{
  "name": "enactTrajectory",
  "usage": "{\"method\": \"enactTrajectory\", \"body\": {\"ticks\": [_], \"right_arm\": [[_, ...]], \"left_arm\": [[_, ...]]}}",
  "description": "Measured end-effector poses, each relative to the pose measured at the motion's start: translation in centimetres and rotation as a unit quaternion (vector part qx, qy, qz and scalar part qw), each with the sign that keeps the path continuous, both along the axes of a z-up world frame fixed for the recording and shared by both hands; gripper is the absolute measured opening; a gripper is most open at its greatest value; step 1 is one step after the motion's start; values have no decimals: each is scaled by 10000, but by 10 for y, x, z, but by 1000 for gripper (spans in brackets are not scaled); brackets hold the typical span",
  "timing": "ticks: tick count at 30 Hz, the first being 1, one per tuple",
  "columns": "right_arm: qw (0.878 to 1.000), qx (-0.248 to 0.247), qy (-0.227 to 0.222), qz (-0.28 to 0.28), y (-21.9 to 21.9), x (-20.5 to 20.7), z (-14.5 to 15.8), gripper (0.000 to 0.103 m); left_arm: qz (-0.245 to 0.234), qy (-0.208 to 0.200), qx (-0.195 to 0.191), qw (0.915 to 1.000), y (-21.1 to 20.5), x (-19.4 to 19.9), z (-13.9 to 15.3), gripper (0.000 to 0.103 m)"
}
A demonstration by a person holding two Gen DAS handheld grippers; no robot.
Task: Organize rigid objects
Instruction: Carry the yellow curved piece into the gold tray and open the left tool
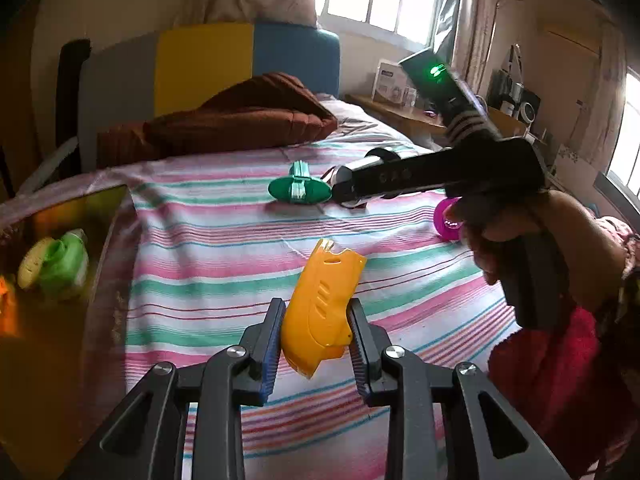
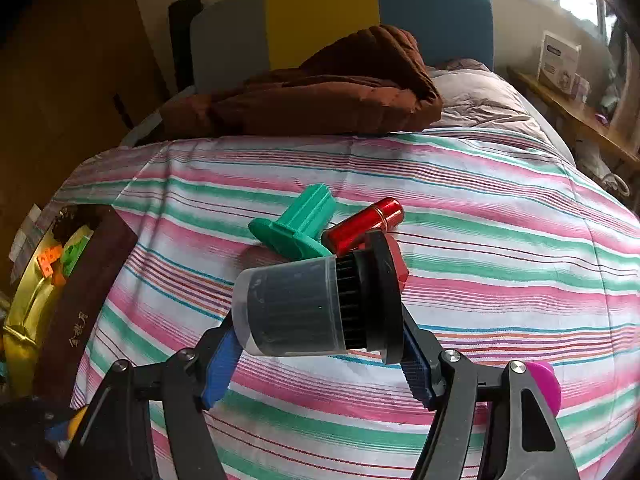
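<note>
Bed with striped sheet [image 2: 500, 216], pink, green and white; brown bedding [image 2: 320, 92] heaped at the head end before a grey, yellow and blue headboard [image 2: 320, 12]. Left gripper [image 1: 316, 312]: jaws clamped on a yellow plastic shell [image 1: 320, 300], held clear above the sheet. Right gripper [image 2: 320, 344]: jaws clamped on a black round brush with clear cap [image 2: 316, 308], lying sideways between the pads, above the sheet's middle. On the sheet beyond it: a green plastic flanged piece [image 2: 300, 228], just beside a red metallic cylinder [image 2: 364, 224]. A magenta round item [image 2: 544, 384] lies near the right edge, partly hidden. At the left edge: a gold-lined box [image 2: 28, 320] holding green and orange pieces. A person's hand [image 1: 532, 240] grips the right handle.
</note>
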State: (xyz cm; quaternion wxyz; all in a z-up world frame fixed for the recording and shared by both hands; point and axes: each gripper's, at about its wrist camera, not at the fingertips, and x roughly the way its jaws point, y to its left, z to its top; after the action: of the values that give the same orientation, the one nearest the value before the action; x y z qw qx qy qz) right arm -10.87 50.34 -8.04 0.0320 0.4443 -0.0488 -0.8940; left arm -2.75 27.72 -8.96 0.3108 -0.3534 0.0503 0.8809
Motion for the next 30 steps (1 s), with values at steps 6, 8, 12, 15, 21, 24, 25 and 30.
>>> {"method": "enactTrajectory", "body": {"ticks": [6, 8, 12, 15, 21, 24, 25, 30], "right_arm": [[10000, 43, 18, 70, -3, 0, 1, 70], [9999, 67, 2, 100, -4, 0, 0, 70], [9998, 126, 0, 150, -8, 1, -2, 70], [9997, 152, -3, 209, -10, 1, -2, 70], [9993, 216, -38, 292, -14, 1, -5, 70], [9991, 245, -32, 340, -17, 1, -6, 70], [9990, 256, -34, 358, -18, 1, -6, 70], [9988, 270, -42, 408, -19, 1, -7, 70]], "left_arm": [[157, -12, 72, 9999, -21, 4, 11, 30], [236, -45, 165, 9996, -31, 5, 13, 30], [359, -27, 248, 9990, -48, 7, 19, 30], [452, 10, 292, 9986, -59, 7, 23, 30], [707, -108, 342, 9969, -81, 2, 21, 30], [857, -124, 395, 9955, -93, -1, 21, 30], [904, -124, 411, 9950, -97, -2, 22, 30], [1224, -157, 460, 9913, -118, -10, 22, 30]]}}
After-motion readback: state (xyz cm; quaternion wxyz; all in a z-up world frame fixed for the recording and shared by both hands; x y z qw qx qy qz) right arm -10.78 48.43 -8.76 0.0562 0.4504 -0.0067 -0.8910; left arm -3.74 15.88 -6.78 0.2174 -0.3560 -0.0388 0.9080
